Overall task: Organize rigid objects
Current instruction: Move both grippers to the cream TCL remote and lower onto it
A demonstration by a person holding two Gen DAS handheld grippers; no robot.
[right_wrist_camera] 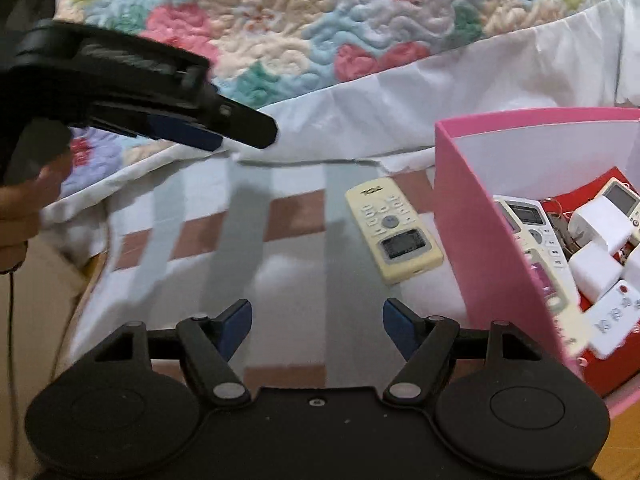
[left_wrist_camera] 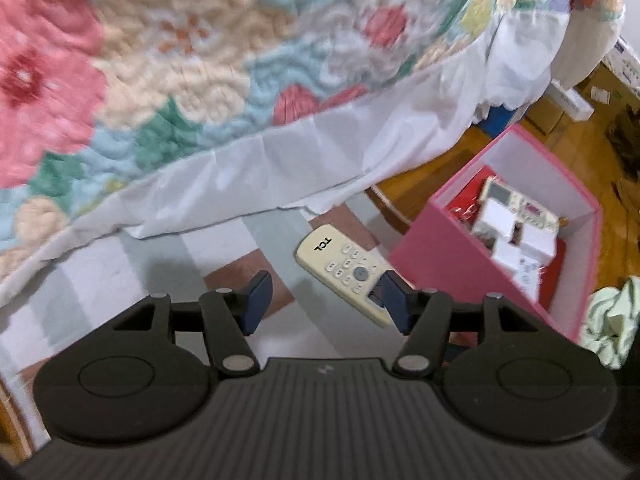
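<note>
**Operator A:** Report the position of the cream remote (right_wrist_camera: 394,229).

**Operator B:** It lies flat on the striped sheet (right_wrist_camera: 280,280) of the bed, display end toward the right camera, just beside the outer wall of the pink box (right_wrist_camera: 464,216). I cannot tell whether it touches that wall.

**Operator A:** State of the right gripper (right_wrist_camera: 317,326)?

**Operator B:** Jaws released, nothing between them. Only bare sheet shows in the gap. The remote sits ahead and a little to the right of it.

**Operator A:** And the left gripper (left_wrist_camera: 326,302)?

**Operator B:** Jaws parted and empty. In its own view the near end of the remote (left_wrist_camera: 344,266) is overlapped by the right-hand pad; contact cannot be confirmed. From the right camera the same gripper (right_wrist_camera: 224,132) appears high on the left, seen side-on, with a hand (right_wrist_camera: 24,208) on its grip.

**Operator A:** Surrounding items?

**Operator B:** A floral quilt (right_wrist_camera: 320,20) with a white border hangs over the far edge of the sheet. The pink box holds other remotes (right_wrist_camera: 524,216), white adapter blocks (right_wrist_camera: 596,268) and a red item (right_wrist_camera: 608,364) beneath them. Wooden floor (left_wrist_camera: 472,140) and cardboard cartons (left_wrist_camera: 616,60) show beyond the box. A pale green cloth (left_wrist_camera: 616,328) lies at the right edge of the left view.

**Operator A:** Obstructions?

**Operator B:** The box wall stands close along one long side of the remote. The other side is open sheet.
</note>
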